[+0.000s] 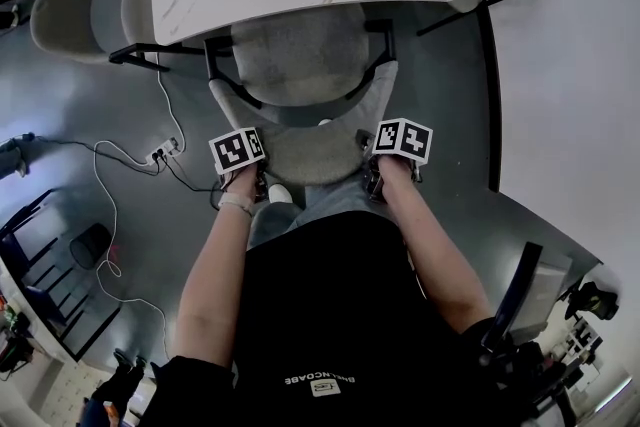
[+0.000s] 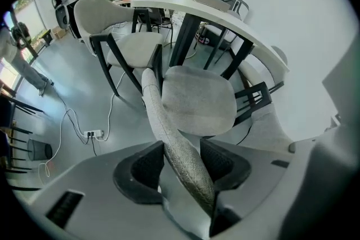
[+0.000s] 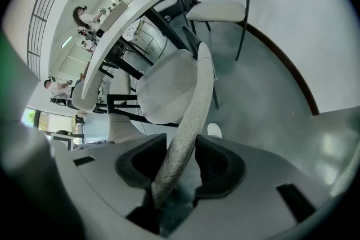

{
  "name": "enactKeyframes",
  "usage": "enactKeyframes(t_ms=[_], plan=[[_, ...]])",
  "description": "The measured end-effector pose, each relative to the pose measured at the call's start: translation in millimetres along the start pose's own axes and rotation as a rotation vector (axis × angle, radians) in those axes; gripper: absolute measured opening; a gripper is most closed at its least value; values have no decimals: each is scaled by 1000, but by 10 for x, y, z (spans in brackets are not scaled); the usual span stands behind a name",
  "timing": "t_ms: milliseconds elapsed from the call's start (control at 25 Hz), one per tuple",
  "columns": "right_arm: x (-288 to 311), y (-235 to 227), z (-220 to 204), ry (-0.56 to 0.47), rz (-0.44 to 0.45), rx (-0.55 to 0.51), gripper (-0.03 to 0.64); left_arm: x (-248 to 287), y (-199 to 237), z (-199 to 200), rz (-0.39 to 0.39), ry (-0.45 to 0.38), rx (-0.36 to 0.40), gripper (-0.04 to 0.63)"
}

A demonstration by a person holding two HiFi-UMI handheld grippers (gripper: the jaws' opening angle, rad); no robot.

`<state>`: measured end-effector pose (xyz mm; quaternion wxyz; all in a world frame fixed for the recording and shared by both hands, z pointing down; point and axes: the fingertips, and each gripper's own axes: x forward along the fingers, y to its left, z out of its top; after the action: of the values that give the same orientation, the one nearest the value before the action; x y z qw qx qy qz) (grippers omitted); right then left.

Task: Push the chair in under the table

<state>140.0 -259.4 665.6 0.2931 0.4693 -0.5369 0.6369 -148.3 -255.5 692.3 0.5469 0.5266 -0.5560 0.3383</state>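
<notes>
Backrest point(image 1: 312, 153) of chair point(image 1: 300, 65) sits gripped in left tool point(image 2: 181, 161) and right tool point(image 3: 179, 161).

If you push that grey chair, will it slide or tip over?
Probably slides: the grey fabric chair stands on a smooth grey floor. The left claw and right claw grip its backrest top, so a hard push might tilt it.

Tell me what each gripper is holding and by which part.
Both hold the chair by the top edge of its backrest: the left gripper clamps that padded rim toward its left end, the right gripper toward its right end.
</notes>
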Motion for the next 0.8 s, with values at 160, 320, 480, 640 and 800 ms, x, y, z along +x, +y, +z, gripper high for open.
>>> enactKeyframes(t_ms=[160, 320, 480, 640, 800], plan=[[-34, -100, 50, -27, -35, 16, 149, 1, -99, -4, -5, 10, 6, 192], [-289, 1, -161, -101, -53, -1, 149, -329, -34, -126, -22, -48, 15, 195], [-504, 97, -194, -176, -65, -58, 149, -686, -57, -93, -46, -144, 35, 193], [-732, 371, -214, -267, -11, -143, 147, -1087, -171, -69, -127, -244, 78, 157], [-1215, 922, -606, -421, 80, -255, 128, -1805, -196, -295, -252, -394, 134, 30]])
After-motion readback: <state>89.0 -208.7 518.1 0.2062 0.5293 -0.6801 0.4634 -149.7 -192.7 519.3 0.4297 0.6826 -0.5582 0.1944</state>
